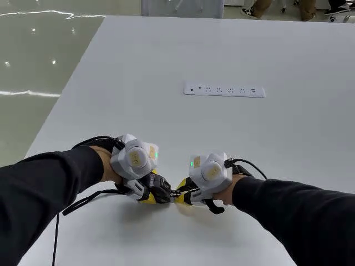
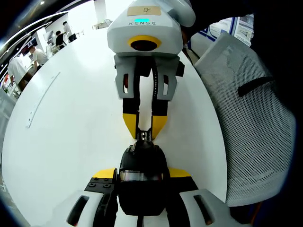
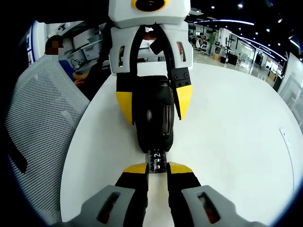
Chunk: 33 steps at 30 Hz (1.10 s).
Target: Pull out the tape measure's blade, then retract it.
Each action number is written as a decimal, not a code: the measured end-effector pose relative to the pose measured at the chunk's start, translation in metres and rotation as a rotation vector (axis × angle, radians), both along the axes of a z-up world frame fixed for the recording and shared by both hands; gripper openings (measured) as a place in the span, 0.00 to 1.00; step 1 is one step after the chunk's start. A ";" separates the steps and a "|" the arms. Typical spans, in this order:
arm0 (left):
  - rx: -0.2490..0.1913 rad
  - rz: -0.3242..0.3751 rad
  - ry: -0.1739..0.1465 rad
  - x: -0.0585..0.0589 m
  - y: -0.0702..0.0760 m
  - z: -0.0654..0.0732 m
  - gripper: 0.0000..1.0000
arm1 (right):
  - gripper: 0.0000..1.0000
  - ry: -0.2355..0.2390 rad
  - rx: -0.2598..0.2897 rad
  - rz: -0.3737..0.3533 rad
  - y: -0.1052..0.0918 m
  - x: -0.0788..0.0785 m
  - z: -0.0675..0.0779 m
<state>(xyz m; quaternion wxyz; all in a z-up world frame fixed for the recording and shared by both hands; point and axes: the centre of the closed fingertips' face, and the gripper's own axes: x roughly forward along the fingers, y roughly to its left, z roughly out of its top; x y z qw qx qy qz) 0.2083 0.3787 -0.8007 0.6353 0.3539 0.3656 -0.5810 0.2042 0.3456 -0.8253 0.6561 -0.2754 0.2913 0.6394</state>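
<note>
Head view: tape measure, clamped in left gripper, points its short blade toward 3 o'clock, tip pinched by right gripper.

Tape measure case: half buried under the left gripper.
Blade: end swallowed between the right gripper jaws.

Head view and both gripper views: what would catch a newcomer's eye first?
The left hand-held gripper clamps a black tape measure on the near side of the white table. The right hand-held gripper faces it tip to tip and pinches the blade, with just a short numbered stub out. Farther back, a white power strip lies flat on the table.
</note>
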 end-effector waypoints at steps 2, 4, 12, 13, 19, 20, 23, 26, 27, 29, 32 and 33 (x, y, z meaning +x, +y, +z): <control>-0.001 -0.001 -0.001 0.000 0.000 0.000 0.35 | 0.11 0.004 -0.002 -0.003 -0.002 0.000 0.000; -0.001 -0.003 -0.003 0.000 0.000 0.000 0.35 | 0.11 0.006 -0.003 -0.006 -0.004 0.000 0.000; 0.002 -0.004 -0.005 -0.001 0.001 0.000 0.35 | 0.11 0.012 -0.016 -0.016 -0.014 -0.001 0.000; 0.002 -0.003 -0.005 -0.001 0.001 0.000 0.35 | 0.11 0.012 -0.017 -0.017 -0.016 -0.001 0.000; 0.003 -0.001 -0.009 -0.001 0.001 0.000 0.35 | 0.11 0.019 -0.019 -0.036 -0.026 -0.001 -0.001; 0.004 -0.002 -0.009 -0.001 0.001 0.000 0.35 | 0.11 0.018 -0.019 -0.036 -0.029 -0.001 -0.001; 0.005 0.000 -0.007 -0.001 0.001 0.000 0.35 | 0.11 0.018 -0.023 -0.039 -0.033 -0.001 0.000; 0.003 0.003 -0.006 -0.001 0.001 0.000 0.35 | 0.11 0.015 -0.027 -0.040 -0.039 -0.001 0.000; 0.003 0.005 -0.005 -0.001 0.001 0.000 0.35 | 0.11 0.015 -0.029 -0.041 -0.041 0.000 0.000; 0.003 0.005 -0.005 -0.001 0.001 0.000 0.35 | 0.11 0.016 -0.030 -0.043 -0.044 0.000 0.000; 0.005 0.004 -0.004 -0.001 0.001 0.000 0.35 | 0.11 0.015 -0.034 -0.046 -0.050 0.000 0.000; 0.005 0.004 -0.004 -0.001 0.001 0.000 0.35 | 0.11 0.017 -0.034 -0.049 -0.052 -0.001 0.000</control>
